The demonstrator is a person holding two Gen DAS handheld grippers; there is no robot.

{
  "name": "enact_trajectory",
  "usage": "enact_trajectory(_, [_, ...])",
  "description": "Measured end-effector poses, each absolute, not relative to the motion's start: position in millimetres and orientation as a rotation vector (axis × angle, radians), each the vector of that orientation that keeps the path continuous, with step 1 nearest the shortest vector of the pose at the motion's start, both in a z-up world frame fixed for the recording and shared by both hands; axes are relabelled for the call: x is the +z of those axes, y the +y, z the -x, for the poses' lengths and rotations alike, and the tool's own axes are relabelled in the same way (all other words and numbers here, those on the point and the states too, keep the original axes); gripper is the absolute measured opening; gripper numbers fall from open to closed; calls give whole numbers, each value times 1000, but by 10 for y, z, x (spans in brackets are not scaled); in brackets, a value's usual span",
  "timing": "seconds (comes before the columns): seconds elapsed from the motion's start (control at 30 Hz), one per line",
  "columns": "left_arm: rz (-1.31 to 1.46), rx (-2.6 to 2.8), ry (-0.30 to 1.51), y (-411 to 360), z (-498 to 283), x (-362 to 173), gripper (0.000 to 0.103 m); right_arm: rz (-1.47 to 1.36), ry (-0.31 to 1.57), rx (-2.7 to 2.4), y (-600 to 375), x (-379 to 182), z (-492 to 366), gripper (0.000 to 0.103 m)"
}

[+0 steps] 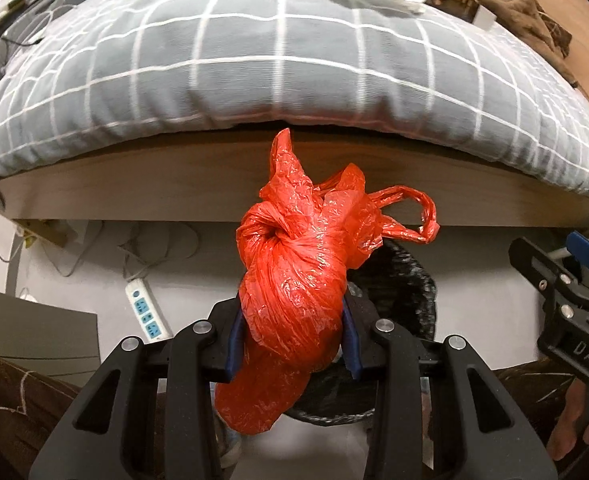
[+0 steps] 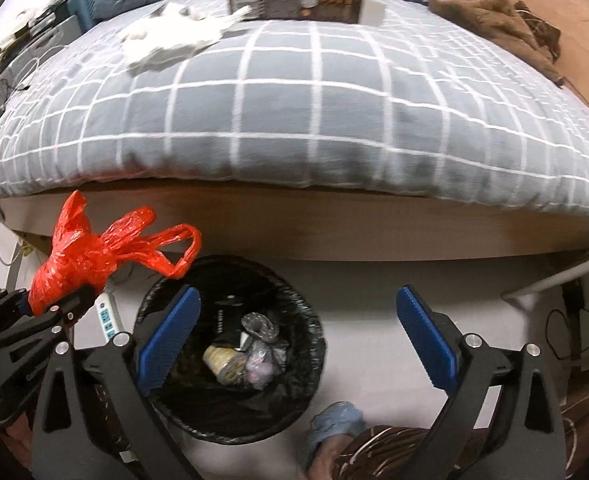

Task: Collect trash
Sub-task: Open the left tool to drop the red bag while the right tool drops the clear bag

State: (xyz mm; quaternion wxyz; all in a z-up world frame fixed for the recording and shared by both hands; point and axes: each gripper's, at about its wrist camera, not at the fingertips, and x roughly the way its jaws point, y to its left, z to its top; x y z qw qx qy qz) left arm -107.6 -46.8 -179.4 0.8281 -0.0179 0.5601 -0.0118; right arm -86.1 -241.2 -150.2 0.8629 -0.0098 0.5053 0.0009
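Observation:
A knotted red plastic bag (image 1: pixel 294 280) fills the middle of the left wrist view, and my left gripper (image 1: pixel 292 320) is shut on its lower bulge, the handles sticking up. The right wrist view has the same bag (image 2: pixel 78 256) at the left, beside a black-lined trash bin (image 2: pixel 230 432) on the floor. Inside the bin lie a roll (image 2: pixel 224 362) and crumpled wrappers. My right gripper (image 2: pixel 297 296) hangs open over the bin's right side, with nothing between its blue pads (image 2: pixel 166 332). In the left wrist view the bin (image 1: pixel 410 280) is mostly hidden behind the bag.
A bed with a grey checked cover (image 2: pixel 294 120) and a wooden frame (image 2: pixel 334 232) runs behind the bin. On it lie white crumpled paper (image 2: pixel 166 40), a dark box (image 2: pixel 294 0) and a brown garment (image 2: pixel 486 4). A power strip (image 1: pixel 146 312) and a blue slipper (image 2: pixel 334 420) are on the floor.

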Motion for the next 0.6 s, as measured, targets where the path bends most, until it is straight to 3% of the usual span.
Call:
enact_trajectory(0.33, [15, -57, 1178, -720, 1059, -1797, 40, -45, 1055, -47, -2680, -1501, 878, 94])
enact_trajectory(0.4, [12, -49, 1174, -721, 1056, -1797, 46, -40, 1050, -41, -2654, -1493, 873, 94])
enact_trajectory(0.47, [-3, -40, 1175, -691, 1072, -1802, 59, -36, 1045, -35, -2624, -1476, 868, 94])
enact_trajectory(0.6, [-18, -35, 1161, -632, 1041, -1759, 69, -40, 1032, -21, -2571, -1436, 859, 94])
